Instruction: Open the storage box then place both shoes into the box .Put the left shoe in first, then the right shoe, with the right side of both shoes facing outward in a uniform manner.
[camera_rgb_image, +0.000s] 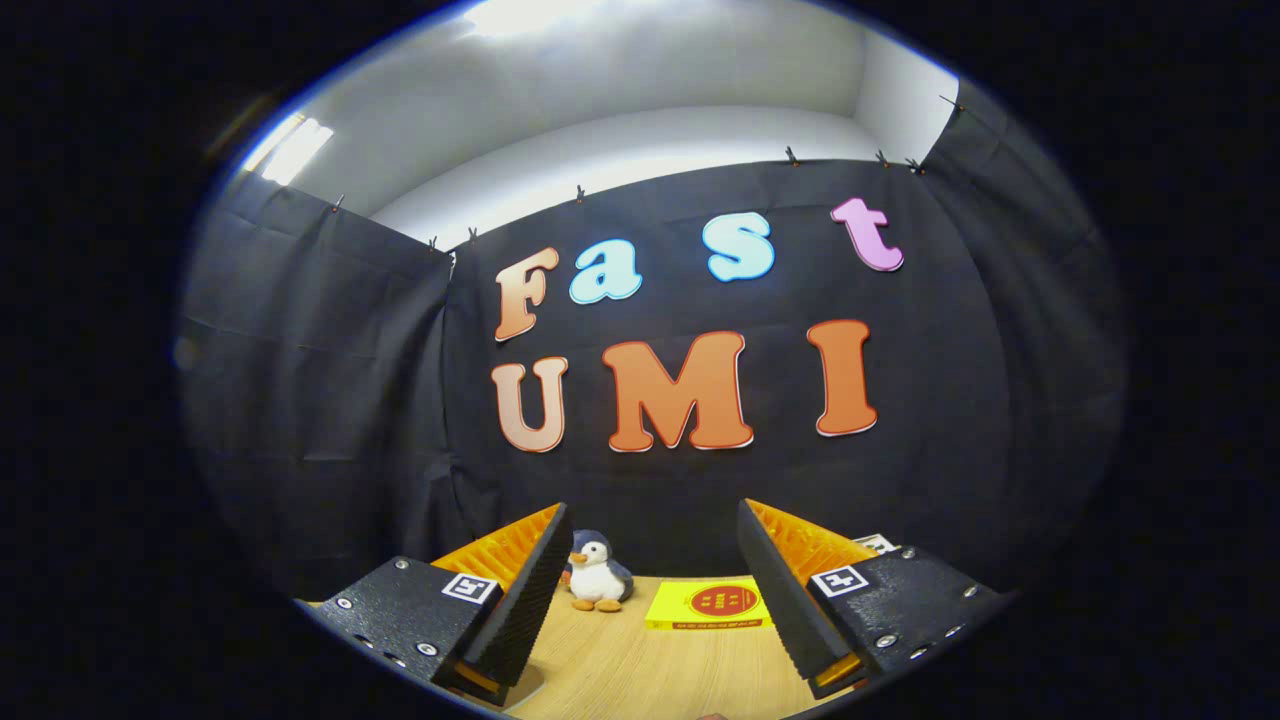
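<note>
Your gripper (655, 590) is held level above a wooden table (620, 670), pointing at the booth's cloth wall; its fingers stand wide apart with nothing between them. Beyond the fingers, at the far side of the table against the wall, you have a small stuffed penguin (597, 582) just past the left finger, and a flat yellow box (708, 605) with a red round mark on top, lying closed as far as you can see. Whether that is the storage box for the shoes cannot be told from here, and where the shoes lie cannot be told either. Judged by looks: the yellow box is thin, probably light card, stiff at the edges but easy to dent, and likely to slide on the smooth wood if pushed. If it is the one to open, take hold at the near edge of its lid, not the middle of the top.
</note>
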